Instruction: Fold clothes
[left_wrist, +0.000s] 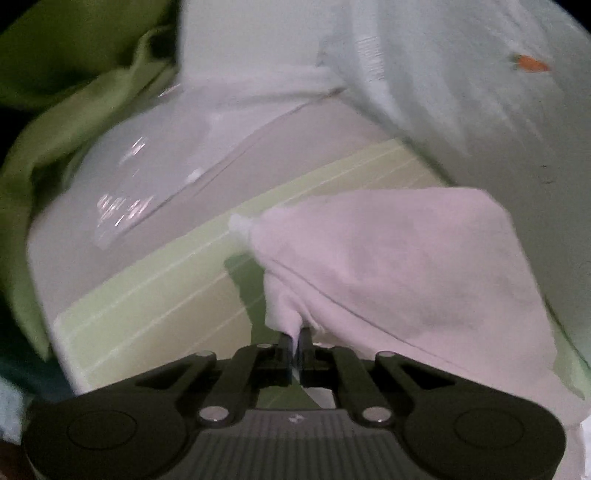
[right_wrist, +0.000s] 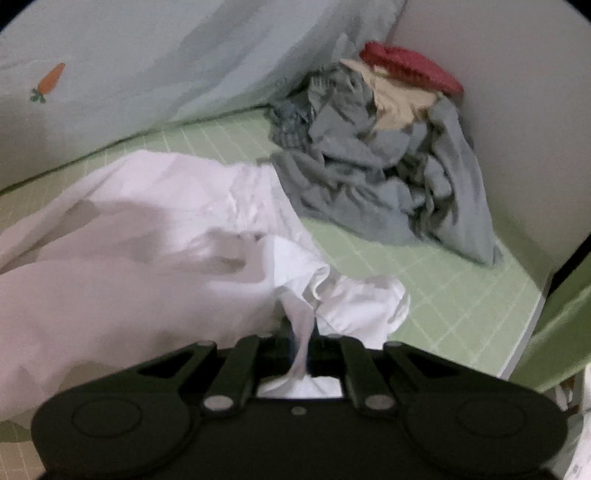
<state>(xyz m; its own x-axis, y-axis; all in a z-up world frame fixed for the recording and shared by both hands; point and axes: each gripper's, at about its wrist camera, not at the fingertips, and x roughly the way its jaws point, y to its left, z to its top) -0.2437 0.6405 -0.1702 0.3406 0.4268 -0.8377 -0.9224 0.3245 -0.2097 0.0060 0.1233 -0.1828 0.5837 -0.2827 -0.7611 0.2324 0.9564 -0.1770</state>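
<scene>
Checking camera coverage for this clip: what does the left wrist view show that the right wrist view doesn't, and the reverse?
Only the left wrist view shows the olive-green fabric at the far left and a glossy white surface beyond the mat.

Only the right wrist view shows the heap of unfolded clothes, grey with a beige piece and a red item on top.

Both show the white garment, pinched by the left gripper and right gripper, the green grid mat, and the carrot-print cloth.
</scene>
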